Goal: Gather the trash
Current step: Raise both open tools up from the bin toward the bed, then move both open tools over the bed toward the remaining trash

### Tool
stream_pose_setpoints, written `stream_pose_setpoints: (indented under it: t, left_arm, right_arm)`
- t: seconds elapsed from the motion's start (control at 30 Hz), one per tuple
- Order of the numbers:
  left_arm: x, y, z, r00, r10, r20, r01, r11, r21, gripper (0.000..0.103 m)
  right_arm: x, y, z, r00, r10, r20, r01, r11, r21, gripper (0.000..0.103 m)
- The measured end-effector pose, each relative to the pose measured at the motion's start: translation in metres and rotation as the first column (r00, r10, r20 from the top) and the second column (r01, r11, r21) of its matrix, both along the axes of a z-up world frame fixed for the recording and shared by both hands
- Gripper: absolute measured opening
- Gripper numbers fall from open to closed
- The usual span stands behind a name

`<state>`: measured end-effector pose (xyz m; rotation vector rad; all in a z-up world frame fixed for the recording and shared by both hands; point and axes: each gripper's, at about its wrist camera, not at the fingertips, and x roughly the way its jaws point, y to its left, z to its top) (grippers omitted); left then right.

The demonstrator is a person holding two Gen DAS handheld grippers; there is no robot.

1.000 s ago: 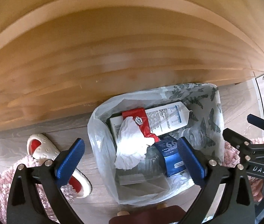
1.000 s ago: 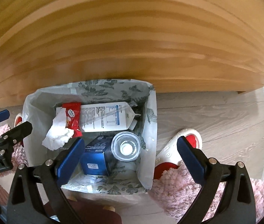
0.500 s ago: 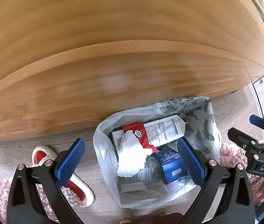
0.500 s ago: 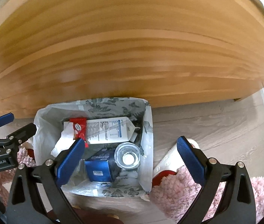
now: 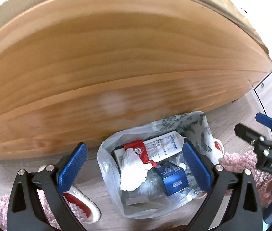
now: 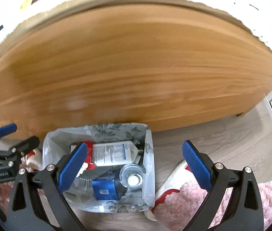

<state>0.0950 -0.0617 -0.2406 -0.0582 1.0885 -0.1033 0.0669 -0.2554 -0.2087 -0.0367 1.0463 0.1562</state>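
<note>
both grippers spread, bin (image 5: pixel 203 119) holding trash

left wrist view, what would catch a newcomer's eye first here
A bin lined with a plastic bag sits on the floor against a big wooden panel, stuffed with a white carton, a crumpled tissue and a blue box. Both tools, left and right, hang open above it.

Blue box (image 5: pixel 173 179), red wrapper (image 5: pixel 138 150), white tissue (image 5: pixel 133 170), pink rug (image 6: pixel 238 204).
</note>
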Motion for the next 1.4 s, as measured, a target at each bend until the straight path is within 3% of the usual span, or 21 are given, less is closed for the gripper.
stream_pose_setpoints:
  t: [0.13,0.3,0.53,0.73,0.9,1.1,1.4]
  left_arm:
    - [0.002,-0.001,-0.002,1.0,-0.005,-0.016,0.005,1.0,-0.002,0.096]
    - [0.002,-0.004,0.005,1.0,-0.017,0.019,0.017,1.0,0.005,0.096]
    - [-0.005,0.003,0.015,0.999,0.003,0.04,-0.005,0.999,0.047,0.096]
    - [-0.032,0.002,0.065,0.991,-0.005,0.135,-0.006,0.997,0.082,0.096]
    - [-0.031,0.004,0.068,0.989,0.034,0.146,-0.042,0.998,0.053,0.096]
    - [-0.022,0.004,0.082,0.977,0.038,0.212,-0.058,0.994,0.092,0.096]
    - [-0.01,0.003,0.107,0.942,0.014,0.337,-0.071,0.985,0.158,0.096]
  right_arm:
    - [0.003,-0.002,-0.001,1.0,-0.011,0.008,0.011,1.0,0.001,0.095]
    - [0.006,0.004,-0.004,1.0,0.002,0.024,-0.002,1.0,-0.014,0.095]
    - [0.002,0.008,0.018,0.995,0.004,0.097,-0.005,1.0,0.012,0.094]
    - [-0.002,0.004,0.03,0.993,-0.008,0.116,0.0,0.998,0.07,0.095]
    - [-0.002,-0.008,0.043,0.992,-0.053,0.116,0.039,0.992,0.117,0.095]
    - [0.002,-0.017,0.065,0.979,-0.088,0.182,0.057,0.984,0.168,0.095]
    - [0.012,-0.015,0.081,0.96,-0.078,0.27,0.04,0.989,0.141,0.095]
